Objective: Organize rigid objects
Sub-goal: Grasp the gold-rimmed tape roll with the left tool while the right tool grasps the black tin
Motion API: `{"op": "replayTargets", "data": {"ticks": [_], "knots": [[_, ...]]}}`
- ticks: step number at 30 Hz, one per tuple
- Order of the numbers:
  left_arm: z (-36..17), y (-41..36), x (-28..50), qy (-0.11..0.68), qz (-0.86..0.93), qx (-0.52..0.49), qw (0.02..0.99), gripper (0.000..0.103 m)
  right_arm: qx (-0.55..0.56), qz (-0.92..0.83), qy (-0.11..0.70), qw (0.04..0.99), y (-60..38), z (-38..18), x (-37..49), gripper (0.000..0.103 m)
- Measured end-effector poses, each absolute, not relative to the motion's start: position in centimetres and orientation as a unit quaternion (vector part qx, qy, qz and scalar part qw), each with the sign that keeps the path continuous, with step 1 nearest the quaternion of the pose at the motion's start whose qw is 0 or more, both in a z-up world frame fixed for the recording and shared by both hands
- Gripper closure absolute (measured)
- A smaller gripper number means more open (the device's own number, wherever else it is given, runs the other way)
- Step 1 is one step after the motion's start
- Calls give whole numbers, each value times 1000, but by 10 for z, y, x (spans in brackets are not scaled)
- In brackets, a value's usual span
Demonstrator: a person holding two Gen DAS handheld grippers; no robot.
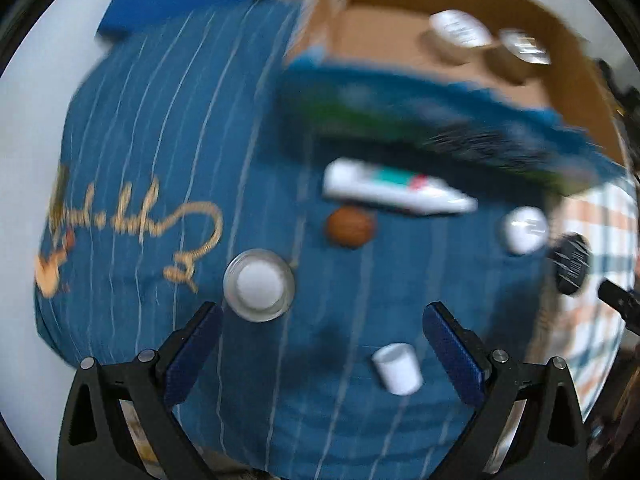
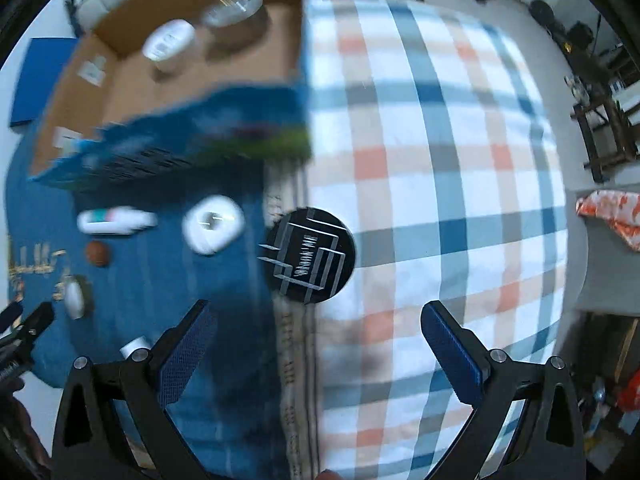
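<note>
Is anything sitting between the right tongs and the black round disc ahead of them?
Nothing visible. The right tongs are open with only bare cloth between them and the black disc, which lies where the blue cloth meets the plaid cloth.

On the blue cloth, a white tube (image 1: 396,192) lies flat at twelve o'clock, a brown ball (image 1: 351,227) just below it, a glass jar (image 1: 259,285) upright at ten, a white cup (image 1: 398,368) tipped at five, and a white case (image 1: 523,229) and black disc (image 2: 310,255) at three.
</note>
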State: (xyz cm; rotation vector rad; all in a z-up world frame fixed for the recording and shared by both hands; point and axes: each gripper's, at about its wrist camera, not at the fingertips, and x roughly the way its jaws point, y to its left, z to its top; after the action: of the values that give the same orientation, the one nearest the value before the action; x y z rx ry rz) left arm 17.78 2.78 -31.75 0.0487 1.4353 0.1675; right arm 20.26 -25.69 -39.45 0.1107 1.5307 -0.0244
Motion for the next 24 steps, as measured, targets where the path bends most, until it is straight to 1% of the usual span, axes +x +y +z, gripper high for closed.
{"op": "replayTargets", "data": {"ticks": [2, 7, 10, 12, 14, 19, 20, 21, 22, 23, 24], "knots": [[-341, 54, 179, 674, 104, -4, 731, 1, 54, -16, 705, 707, -259, -419, 207, 0], [-367, 90, 187, 689, 112, -78, 712, 1, 63, -13, 729, 682, -251, -461, 218, 0], [-378, 99, 195, 697, 125, -74, 702, 1, 62, -17, 741, 669, -246, -476, 221, 1], [-384, 106, 196, 704, 129, -79, 693, 1, 69, -16, 748, 660, -244, -482, 220, 9], [-387, 114, 194, 708, 144, -76, 688, 1, 64, -18, 755, 653, -242, -487, 217, 27], [-406, 129, 179, 727, 154, -81, 664, 1, 29, -21, 748, 663, -233, -486, 206, 45], [-412, 130, 177, 732, 153, -83, 658, 1, 27, -18, 749, 661, -232, -486, 203, 53], [-417, 131, 176, 735, 151, -87, 655, 1, 24, -16, 752, 659, -232, -485, 201, 58], [-423, 131, 174, 738, 145, -97, 651, 1, 18, -12, 753, 658, -230, -484, 197, 65], [-428, 132, 173, 741, 142, -107, 648, 1, 16, -7, 755, 656, -230, -484, 194, 69], [-433, 133, 173, 744, 138, -117, 644, 10, 19, -2, 758, 652, -230, -484, 192, 69]]}}
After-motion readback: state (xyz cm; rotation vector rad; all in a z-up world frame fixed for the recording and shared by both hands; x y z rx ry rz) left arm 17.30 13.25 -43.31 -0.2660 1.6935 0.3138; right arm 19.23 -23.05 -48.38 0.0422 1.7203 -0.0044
